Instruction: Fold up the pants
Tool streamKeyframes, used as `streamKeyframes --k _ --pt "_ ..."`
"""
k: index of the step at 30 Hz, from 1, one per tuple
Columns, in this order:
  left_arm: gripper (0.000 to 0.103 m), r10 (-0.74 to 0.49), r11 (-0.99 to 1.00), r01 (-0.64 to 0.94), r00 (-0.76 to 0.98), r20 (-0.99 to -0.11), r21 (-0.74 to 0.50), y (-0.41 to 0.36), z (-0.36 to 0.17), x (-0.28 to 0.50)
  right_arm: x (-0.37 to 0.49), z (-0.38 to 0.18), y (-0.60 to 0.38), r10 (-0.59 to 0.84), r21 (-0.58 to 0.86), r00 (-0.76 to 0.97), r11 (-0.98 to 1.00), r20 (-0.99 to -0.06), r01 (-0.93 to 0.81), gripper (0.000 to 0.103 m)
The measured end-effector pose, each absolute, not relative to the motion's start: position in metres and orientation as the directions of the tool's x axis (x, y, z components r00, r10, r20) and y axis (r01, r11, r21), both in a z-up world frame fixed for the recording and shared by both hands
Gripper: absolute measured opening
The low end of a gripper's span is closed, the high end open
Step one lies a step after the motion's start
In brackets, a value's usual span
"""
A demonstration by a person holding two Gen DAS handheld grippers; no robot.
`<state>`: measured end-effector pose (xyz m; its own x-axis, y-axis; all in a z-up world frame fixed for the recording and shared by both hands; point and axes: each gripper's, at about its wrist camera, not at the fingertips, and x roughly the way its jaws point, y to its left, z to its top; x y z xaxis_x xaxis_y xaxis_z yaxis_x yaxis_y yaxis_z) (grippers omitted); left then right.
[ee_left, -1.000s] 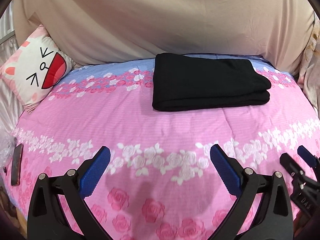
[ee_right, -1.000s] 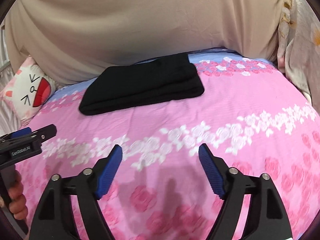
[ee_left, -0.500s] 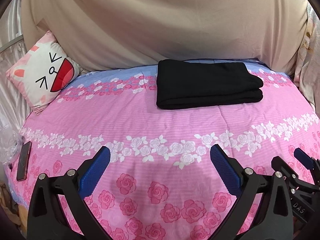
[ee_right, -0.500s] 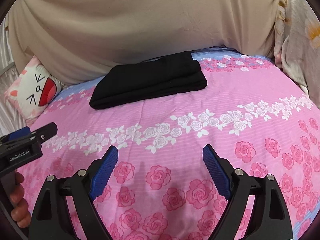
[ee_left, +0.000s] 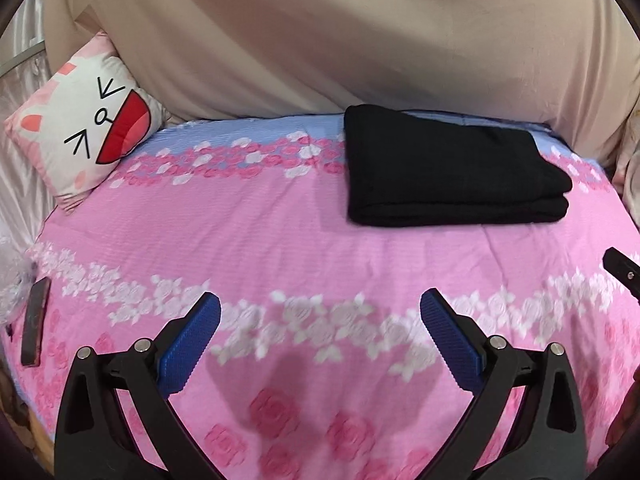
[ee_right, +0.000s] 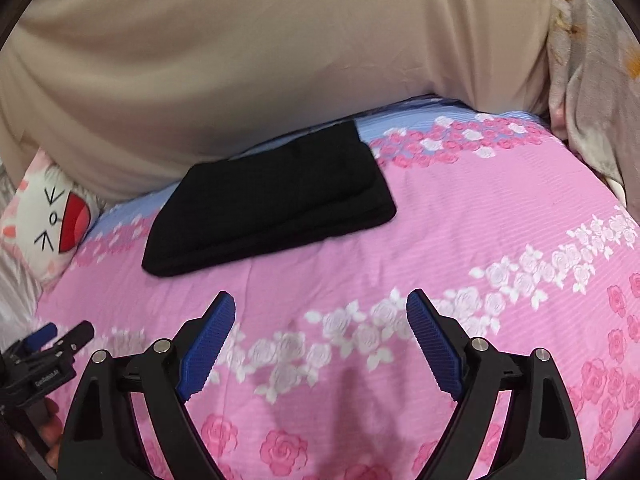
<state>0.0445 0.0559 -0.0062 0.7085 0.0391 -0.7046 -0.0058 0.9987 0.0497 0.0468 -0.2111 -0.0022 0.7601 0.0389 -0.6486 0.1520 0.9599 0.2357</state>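
Pink floral bedspread (ee_left: 280, 240), beige drape (ee_left: 340, 40).

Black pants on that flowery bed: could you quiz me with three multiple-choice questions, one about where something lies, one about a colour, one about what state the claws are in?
1. Where do the black pants lie on the bed?
A. At the far side, near the beige cloth
B. Right between the claw fingers
C. On the cat pillow

2. What colour are the pads on the claw fingers?
A. Red
B. Blue
C. Yellow

3. What state are the left claw and right claw in?
A. Both shut on the pants
B. One open, one shut
C. Both open and holding nothing

Answers:
1. A: the folded pants rest by the beige cloth, well apart from both claws and the cat pillow.
2. B: each pad shows ribbed blue.
3. C: only bedspread shows in each wide gap.
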Motion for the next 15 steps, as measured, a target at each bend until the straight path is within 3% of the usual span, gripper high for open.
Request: streamKeyframes --k 5,9,15 --pt "0.098 0.081 0.993 -0.001 0.734 -0.674 0.119 0.032 -0.004 0.052 0.040 -0.016 -0.209 -0.014 0.200 0.745 0.960 -0.667 0.196 0.085" --pt "0.098 0.025 0.997 0.035 0.737 -0.675 0.075 0.024 0.002 0.051 0.035 -0.017 -0.196 -0.029 0.160 0.731 0.969 -0.681 0.188 0.085" --pt "0.098 0.017 0.997 0.033 0.753 -0.658 0.063 0.014 0.014 0.054 0.045 0.018 -0.173 -0.091 0.032 0.801 0.990 -0.591 0.136 0.085"
